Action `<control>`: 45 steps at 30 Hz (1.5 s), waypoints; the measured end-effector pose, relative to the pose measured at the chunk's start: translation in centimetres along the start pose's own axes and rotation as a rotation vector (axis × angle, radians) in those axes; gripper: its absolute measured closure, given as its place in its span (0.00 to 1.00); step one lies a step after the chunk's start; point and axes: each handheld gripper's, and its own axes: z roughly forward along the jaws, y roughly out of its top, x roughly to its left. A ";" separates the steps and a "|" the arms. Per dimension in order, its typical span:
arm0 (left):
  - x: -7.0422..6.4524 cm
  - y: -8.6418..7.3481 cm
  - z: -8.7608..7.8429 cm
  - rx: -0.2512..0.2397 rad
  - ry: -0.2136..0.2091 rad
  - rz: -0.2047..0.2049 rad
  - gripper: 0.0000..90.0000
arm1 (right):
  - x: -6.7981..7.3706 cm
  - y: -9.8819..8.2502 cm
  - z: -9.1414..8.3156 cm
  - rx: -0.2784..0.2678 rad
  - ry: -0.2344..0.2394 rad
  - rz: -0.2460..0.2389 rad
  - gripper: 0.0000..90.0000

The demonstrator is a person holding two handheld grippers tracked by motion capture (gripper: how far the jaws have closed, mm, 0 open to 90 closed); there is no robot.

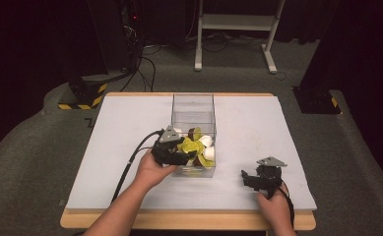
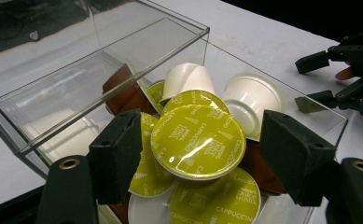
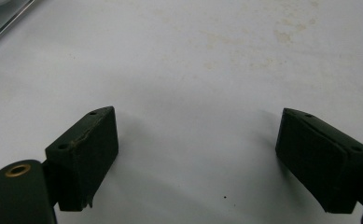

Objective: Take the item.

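**Desk:** What does the frame from the left gripper view show?

**Photographer:** The left hand-held gripper (image 2: 195,154), jaws spread wide, poised on either side of a round coffee capsule with a glossy yellow-green foil lid printed "Cappuccino" (image 2: 198,141). Neither pad touches it. The capsule lies on top of a heap of like capsules, some turned white cup upward (image 2: 251,98), at the near end of a clear, open-topped rectangular plastic box (image 2: 123,44).

**Desk:** And from above?

**Photographer:** The high view puts the box (image 1: 193,105) mid-table on the pale tabletop (image 1: 120,147), its far half bare, with the left gripper (image 1: 191,156) at its near left wall.

**Desk:** The other hand?

**Photographer:** The right hand-held gripper (image 1: 244,176) rests low on the table, well apart from the box, jaws parted over bare surface (image 3: 193,154), carrying nothing.

**Desk:** How would that capsule handle?

**Photographer:** By my judgement, light and thin-walled: a firm squeeze could dent the cup or puncture the foil. The lid looks slick and slopes, so pinching across it flat risks a slip. The stiffer rim beneath the foil seems the best purchase, taken edge to edge with modest pressure.

**Desk:** Any hazard?

**Photographer:** The heap looks loose; lifting one may well shift its neighbours, and the box wall stands just beside the left-hand jaw.
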 end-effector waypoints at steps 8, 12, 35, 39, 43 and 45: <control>-0.1 -0.3 0.5 0.015 -0.002 0.013 0.35 | 0.0 0.0 0.0 0.000 0.000 0.000 0.15; -0.1 -0.3 0.6 0.012 -0.002 0.009 0.35 | 0.0 0.0 0.0 0.000 0.000 0.000 0.15; 0.0 -0.8 1.0 0.041 0.014 0.038 0.41 | 0.0 0.0 0.0 0.000 0.000 0.000 0.14; -0.2 -0.6 0.8 0.030 0.009 0.035 0.41 | 0.0 0.0 0.0 0.000 0.000 0.000 0.15; -0.2 -0.6 0.6 0.027 0.004 0.039 0.41 | 0.0 0.0 0.0 0.000 0.000 0.001 0.15; -0.3 -0.6 0.5 0.018 0.004 0.029 0.41 | 0.0 0.0 0.0 0.000 0.001 0.000 0.15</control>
